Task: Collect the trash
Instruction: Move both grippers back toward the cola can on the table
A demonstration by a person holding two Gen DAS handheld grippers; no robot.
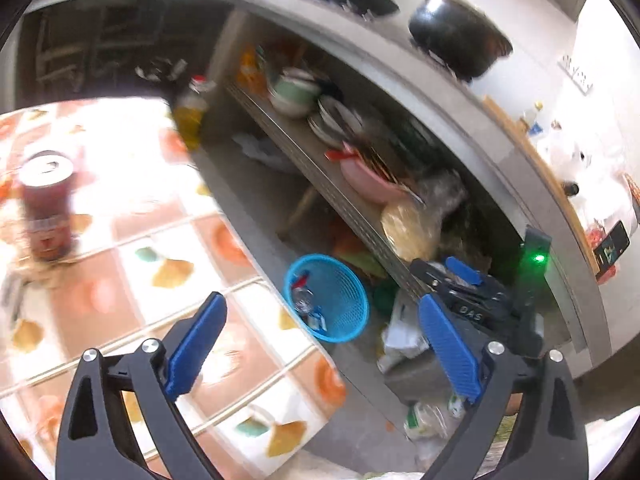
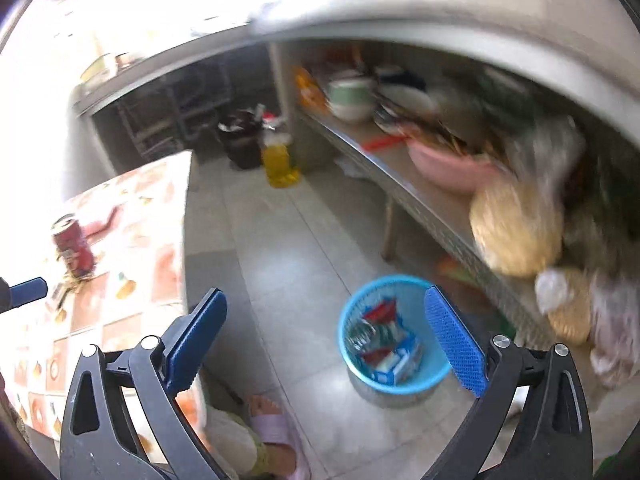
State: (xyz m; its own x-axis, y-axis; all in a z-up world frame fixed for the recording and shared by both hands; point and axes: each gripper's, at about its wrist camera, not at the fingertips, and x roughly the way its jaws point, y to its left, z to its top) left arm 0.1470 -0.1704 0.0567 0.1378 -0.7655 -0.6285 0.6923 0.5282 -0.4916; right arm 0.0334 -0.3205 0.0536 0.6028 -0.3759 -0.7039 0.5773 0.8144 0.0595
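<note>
A red drink can (image 1: 47, 208) stands upright on the patterned tablecloth (image 1: 132, 264), far left of my left gripper (image 1: 328, 340), which is open and empty above the table edge. The can also shows in the right wrist view (image 2: 73, 249) with small scraps at its base. A blue mesh waste basket (image 1: 332, 300) stands on the floor with wrappers inside; in the right wrist view the basket (image 2: 394, 336) lies below my right gripper (image 2: 326, 338), open and empty. The right gripper (image 1: 460, 276) shows in the left wrist view beside the shelf.
A metal shelf (image 2: 420, 200) holds bowls, a pink basin (image 2: 452, 168) and bagged food. A yellow oil bottle (image 2: 280, 160) and a dark bin (image 2: 240, 140) stand on the floor. A black pot (image 1: 460, 32) sits on the counter. A slippered foot (image 2: 276, 432) is beside the table.
</note>
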